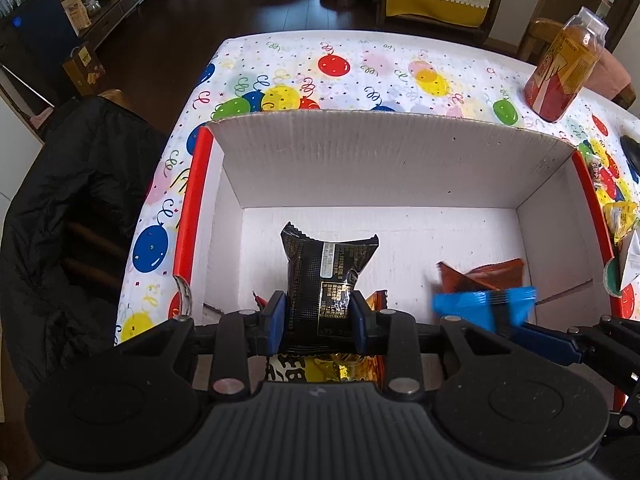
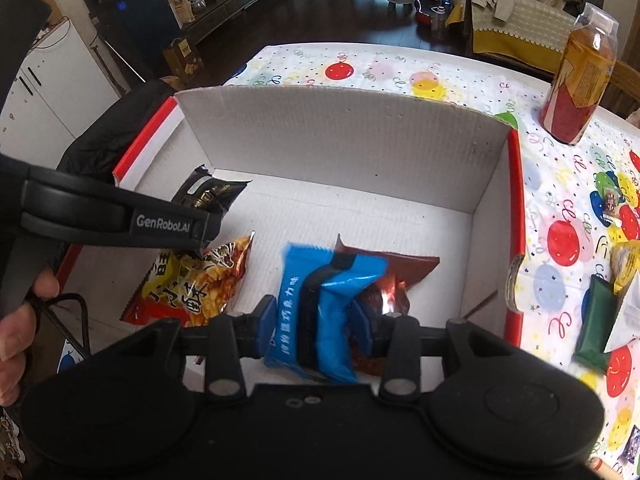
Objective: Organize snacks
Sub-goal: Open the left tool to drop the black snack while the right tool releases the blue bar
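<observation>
Now | left tongs pinch black packet | right tongs pinch blue packet, blurred leftward

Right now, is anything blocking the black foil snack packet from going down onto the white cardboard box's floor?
Nothing visible blocks it. The black foil snack packet sits pinched in the left gripper over bare floor of the white cardboard box; other packets lie nearer.

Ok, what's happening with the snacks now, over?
Left gripper holding black packet, right gripper holding blue packet. Both over the cardboard box. Nothing blocking.
</observation>
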